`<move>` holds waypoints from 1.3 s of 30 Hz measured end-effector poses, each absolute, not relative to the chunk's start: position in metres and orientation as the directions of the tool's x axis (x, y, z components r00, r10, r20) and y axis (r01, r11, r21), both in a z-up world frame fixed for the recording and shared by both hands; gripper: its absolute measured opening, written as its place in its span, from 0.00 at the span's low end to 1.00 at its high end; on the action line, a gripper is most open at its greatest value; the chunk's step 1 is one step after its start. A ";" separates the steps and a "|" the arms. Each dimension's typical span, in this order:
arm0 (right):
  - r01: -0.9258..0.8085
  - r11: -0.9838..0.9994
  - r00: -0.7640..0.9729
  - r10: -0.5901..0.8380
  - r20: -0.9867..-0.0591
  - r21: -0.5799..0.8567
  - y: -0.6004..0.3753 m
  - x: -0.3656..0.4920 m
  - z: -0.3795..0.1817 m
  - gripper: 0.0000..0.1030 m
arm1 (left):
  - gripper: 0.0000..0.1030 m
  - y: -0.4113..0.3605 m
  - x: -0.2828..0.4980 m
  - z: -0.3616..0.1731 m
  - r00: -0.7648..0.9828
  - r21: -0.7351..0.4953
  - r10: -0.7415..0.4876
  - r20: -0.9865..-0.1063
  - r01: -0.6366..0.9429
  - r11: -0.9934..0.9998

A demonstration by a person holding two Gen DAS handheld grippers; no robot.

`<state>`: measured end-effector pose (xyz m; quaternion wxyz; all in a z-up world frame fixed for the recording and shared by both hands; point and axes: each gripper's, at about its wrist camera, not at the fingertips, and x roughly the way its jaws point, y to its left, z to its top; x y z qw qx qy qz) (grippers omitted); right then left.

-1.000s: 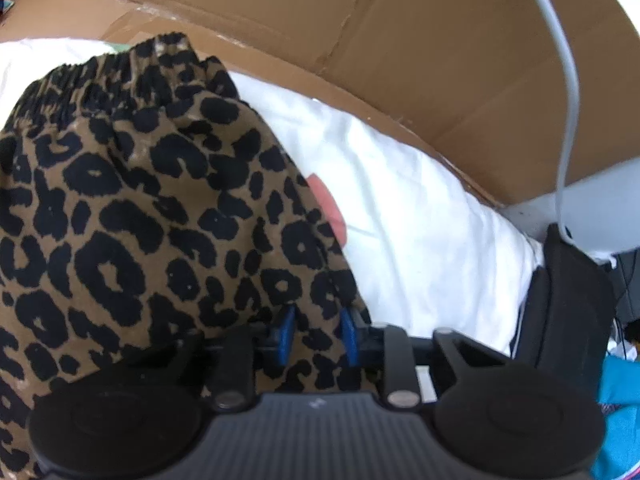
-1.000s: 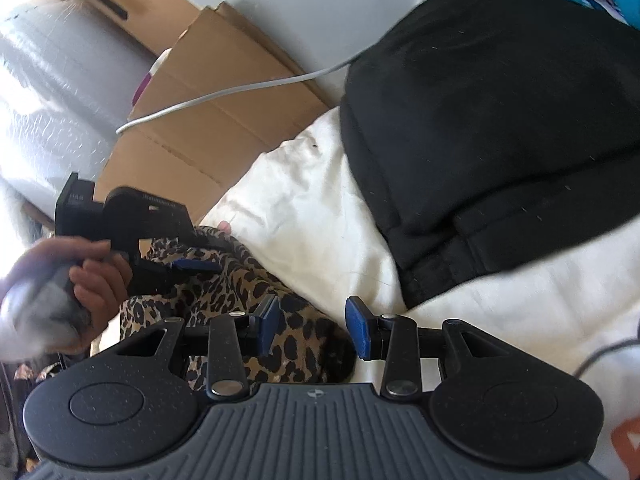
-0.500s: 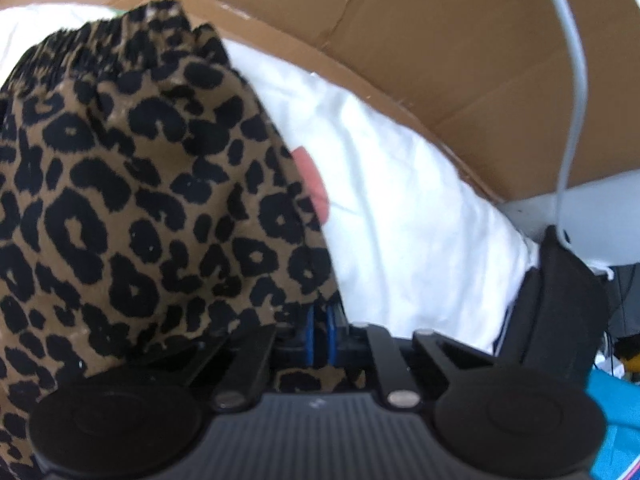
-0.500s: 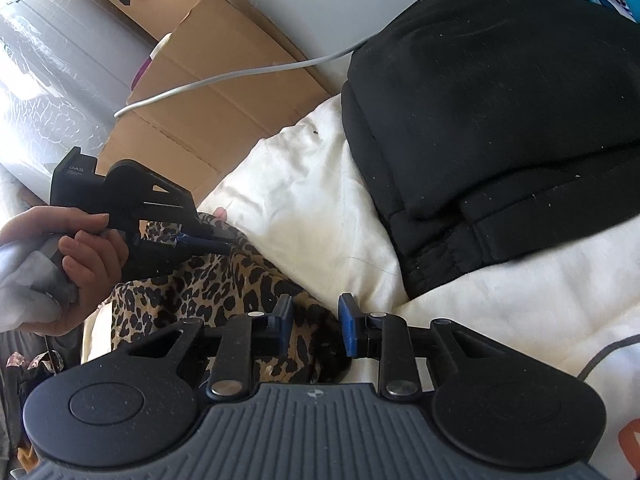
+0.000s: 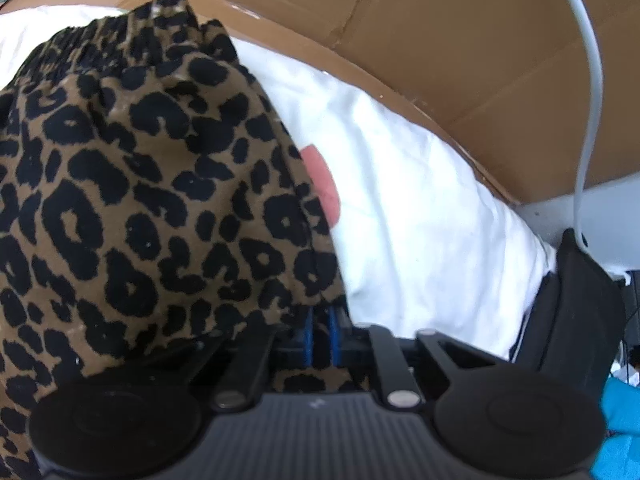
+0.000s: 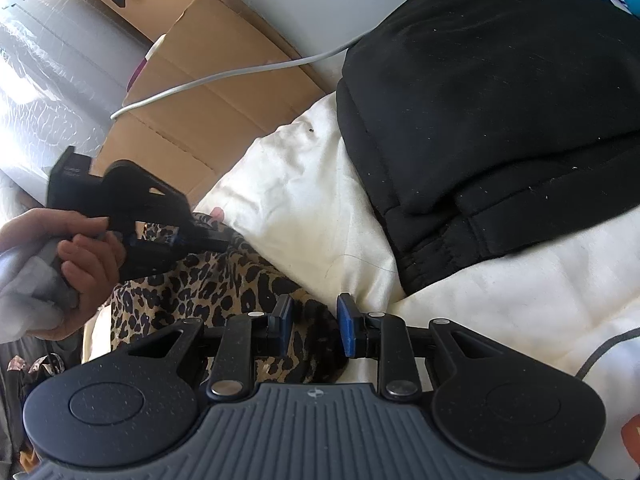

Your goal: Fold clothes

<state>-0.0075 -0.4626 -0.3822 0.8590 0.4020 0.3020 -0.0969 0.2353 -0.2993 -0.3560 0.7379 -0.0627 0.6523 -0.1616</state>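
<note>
Sprawling across most of both views is a white duvet (image 6: pixel 304 208), with a black hoodie (image 6: pixel 500 112) bunched up on its far side and flattened cardboard (image 5: pixel 460 52) leaning behind it, a white cable (image 6: pixel 224 80) trailing over the lot. On the duvet, nearest the cameras, lies the leopard-print garment (image 5: pixel 132 184); it looks like shorts or a skirt with an elastic waistband, and it's already doubled over at least once, though I can't say exactly how many layers.

Left tongs (image 5: pixel 322 334) are pressed together right on the garment's edge, pinching the cloth between the blue pads. In the right view you can see the hand (image 6: pixel 76 264) gripping that tool over the far end of the print.

Right tongs (image 6: pixel 314 326) are only partly spread, with a bunch of leopard fabric sitting in the gap. Looks like they've nipped a thick fold, but the pads' contact is hidden at this angle, so I can't tell for sure.

If it were me, next comes the fold itself: lift both corners together, keep the edge taut between the two tools, and carry it over evenly so the layers line up. Main risk I'd guess is the slippery cloth sliding out of the looser right pinch, or dragging the duvet along.
</note>
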 end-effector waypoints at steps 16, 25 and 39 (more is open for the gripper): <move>0.410 0.664 0.798 0.071 -0.598 0.626 -0.460 -0.009 -0.381 0.26 | 0.00 -0.270 0.232 -0.337 0.123 -0.374 -0.396 -0.910 0.169 0.912; 0.412 0.671 0.797 0.063 -0.601 0.617 -0.457 -0.010 -0.377 0.26 | 0.00 -0.294 0.224 -0.315 0.144 -0.460 -0.510 -0.848 0.277 0.844; 0.411 0.666 0.797 0.068 -0.600 0.622 -0.458 -0.011 -0.377 0.26 | 0.12 -0.278 0.216 -0.349 0.029 -0.307 -0.322 -0.946 0.234 0.922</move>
